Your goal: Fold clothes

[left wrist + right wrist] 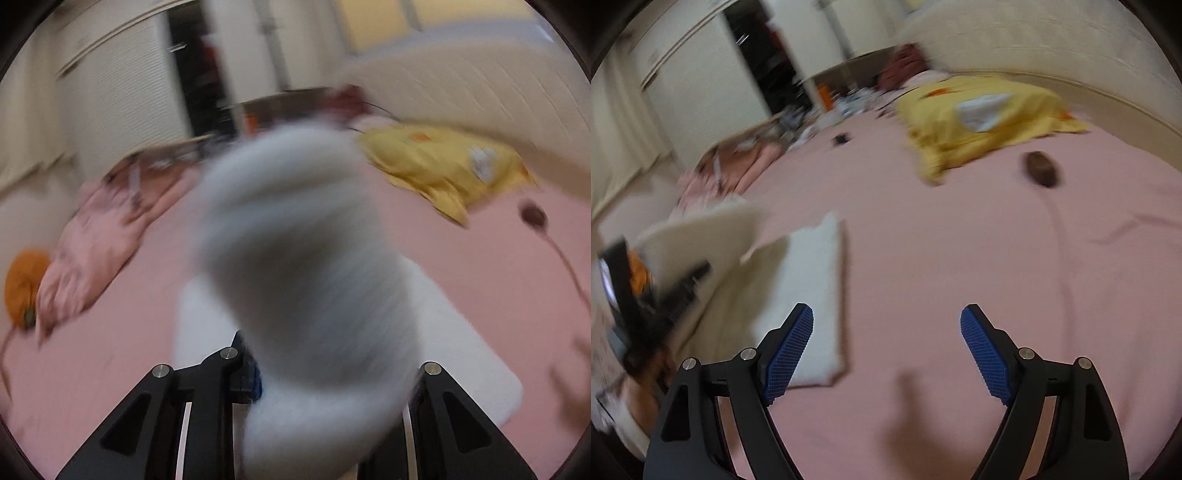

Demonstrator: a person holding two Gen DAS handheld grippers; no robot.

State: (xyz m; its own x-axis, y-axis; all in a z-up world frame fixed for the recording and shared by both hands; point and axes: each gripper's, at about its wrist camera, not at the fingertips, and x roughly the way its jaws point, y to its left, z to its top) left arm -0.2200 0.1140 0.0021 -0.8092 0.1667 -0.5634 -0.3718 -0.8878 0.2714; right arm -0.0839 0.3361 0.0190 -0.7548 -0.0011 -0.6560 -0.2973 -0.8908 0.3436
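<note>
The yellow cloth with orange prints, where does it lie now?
The yellow cloth lies far right on the pink bed cover, beside the small dark brown object.

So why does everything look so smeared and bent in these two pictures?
Left wrist view: the white cloth held in the left tool is smeared by motion blur and fills the middle. Right wrist view: the background streaks, the open right tool stays sharp. Both: the fisheye lens curves the pink bed cover.

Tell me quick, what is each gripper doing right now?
Left gripper: shut on the white cloth.
Right gripper: fingers wide open, nothing between them, above the pink bedsheet.
</note>
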